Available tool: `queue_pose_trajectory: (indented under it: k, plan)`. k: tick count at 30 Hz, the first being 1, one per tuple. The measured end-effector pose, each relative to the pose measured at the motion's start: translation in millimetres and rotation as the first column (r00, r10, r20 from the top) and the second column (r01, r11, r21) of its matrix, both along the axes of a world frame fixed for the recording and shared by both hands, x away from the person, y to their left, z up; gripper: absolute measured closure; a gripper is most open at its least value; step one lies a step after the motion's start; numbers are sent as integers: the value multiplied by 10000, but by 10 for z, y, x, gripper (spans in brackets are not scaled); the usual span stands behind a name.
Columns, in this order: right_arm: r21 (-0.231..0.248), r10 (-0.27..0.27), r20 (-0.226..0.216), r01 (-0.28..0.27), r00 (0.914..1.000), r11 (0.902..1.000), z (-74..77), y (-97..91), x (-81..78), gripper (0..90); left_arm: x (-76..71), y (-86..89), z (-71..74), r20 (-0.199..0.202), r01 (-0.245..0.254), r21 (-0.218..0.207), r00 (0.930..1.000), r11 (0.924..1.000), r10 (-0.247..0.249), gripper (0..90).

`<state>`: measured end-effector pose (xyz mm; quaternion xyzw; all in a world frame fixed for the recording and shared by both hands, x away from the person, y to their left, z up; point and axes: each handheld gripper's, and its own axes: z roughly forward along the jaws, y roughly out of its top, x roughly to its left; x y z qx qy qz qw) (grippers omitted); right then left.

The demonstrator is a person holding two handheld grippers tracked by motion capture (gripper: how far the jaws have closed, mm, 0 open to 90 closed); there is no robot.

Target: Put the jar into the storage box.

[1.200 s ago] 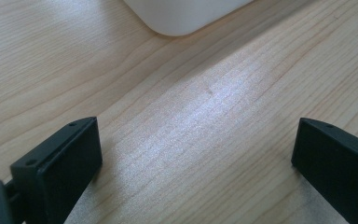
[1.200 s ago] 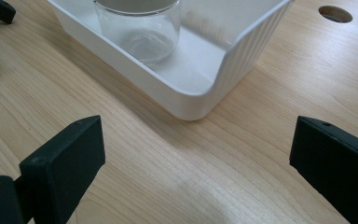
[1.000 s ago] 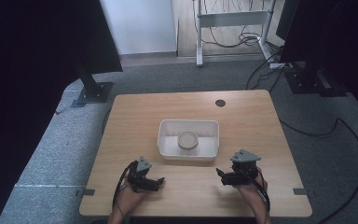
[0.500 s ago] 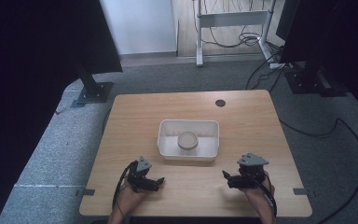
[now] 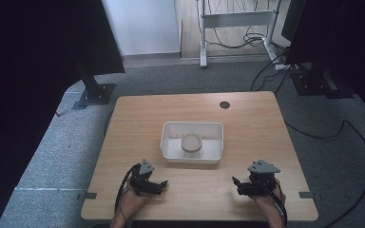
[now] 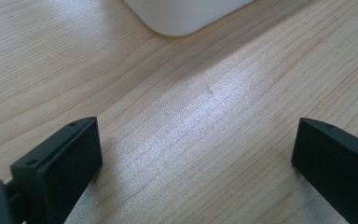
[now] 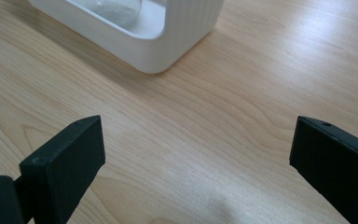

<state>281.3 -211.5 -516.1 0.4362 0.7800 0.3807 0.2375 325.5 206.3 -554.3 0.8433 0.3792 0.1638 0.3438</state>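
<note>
Since a second ago the right gripper [image 5: 240, 184] has slid a little toward the table's right front corner, while the left gripper [image 5: 158, 184] has kept its place and the tub [image 5: 171, 153] has not shifted. Both pairs of jaws stand wide apart with nothing between them but bare wood; each gripper view shows its two black jaws far to either side. From the left gripper view a rounded corner of the tub sits just ahead at the top; from the right gripper view the tub's near corner and ribbed wall lie ahead and to the left, with a clear jar [image 7: 116, 11] inside. From above, the jar [image 5: 191, 143] stands upright near the tub's middle, and the tub sits at the centre of the table [image 5: 138, 118], a short way beyond both grippers. My reading is that the work is at its resting point, before any reach. The next move would call for one gripper to lift, pass over the near wall, and come down around the jar.
</note>
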Motion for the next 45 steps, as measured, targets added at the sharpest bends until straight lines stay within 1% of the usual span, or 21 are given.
queue_pose_trajectory:
  k: [11,16,25,32,41,45]
  plan:
    - [-96,-411,-84,411,9991,9991,-109,-110,-58,28,0,0,0,1,-4,-2,10000,10000,4,13]
    - [-80,-531,-174,530,9984,9986,-179,-151,-78,29,0,0,0,1,-3,0,10000,10000,3,13]
    - [-162,-696,-323,691,9970,9975,-262,-198,-95,30,0,0,0,2,-10,0,10000,10000,10,13]
    - [-455,-856,-647,828,9942,9955,-349,-227,-90,31,0,0,0,3,-15,-1,10000,10000,15,14]
    - [-635,-939,-1030,877,9902,9941,-419,-253,-83,30,1,0,-1,8,-17,-10,10000,10000,17,14]
    - [-442,-964,-1129,919,9889,9948,-434,-275,-78,28,1,0,-1,9,-18,-14,10000,10000,18,14]
